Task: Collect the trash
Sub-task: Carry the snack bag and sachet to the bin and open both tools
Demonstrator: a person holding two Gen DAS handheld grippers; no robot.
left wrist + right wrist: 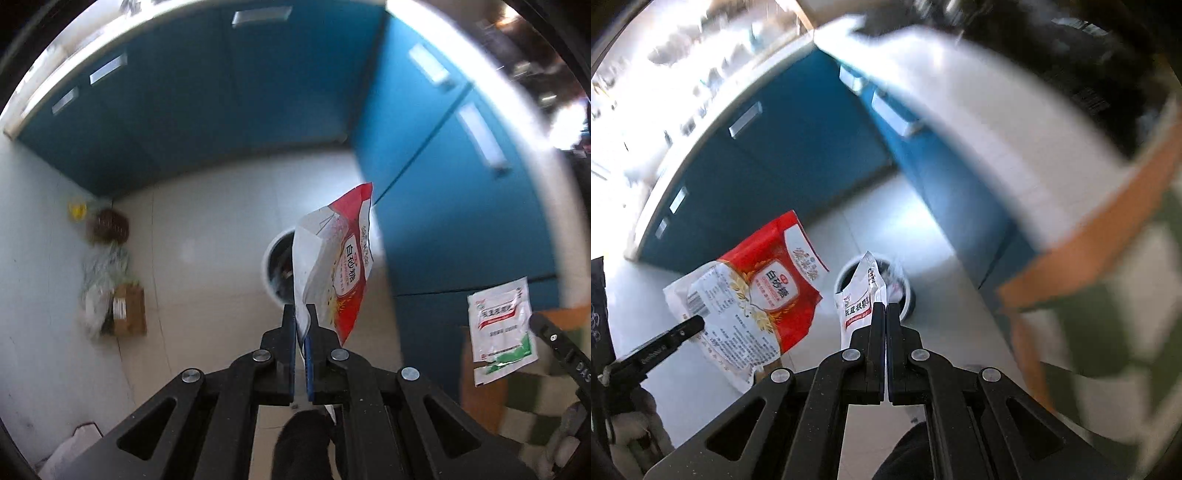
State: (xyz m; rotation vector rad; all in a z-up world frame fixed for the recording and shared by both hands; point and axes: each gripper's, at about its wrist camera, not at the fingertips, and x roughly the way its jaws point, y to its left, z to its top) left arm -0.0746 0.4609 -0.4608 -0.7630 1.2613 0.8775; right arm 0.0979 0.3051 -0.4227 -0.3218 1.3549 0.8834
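Open floor (pixel 207 229) runs between both grippers and the round bin (pixel 905 295), nothing lying across it. Blue cabinets (pixel 221 122) wall off the far side and turn the corner to hem in the right, just beside the bin. The red-and-white bag (pixel 332 273) hangs in front of the bin mouth from the left gripper (pixel 302 314), its jaws closed on it. The white sachet (pixel 860 295), pinched by the right gripper (pixel 886 314), dangles over the rim. Clutter, a cardboard box (pixel 129 310) included, crowds the far left corner, well apart.
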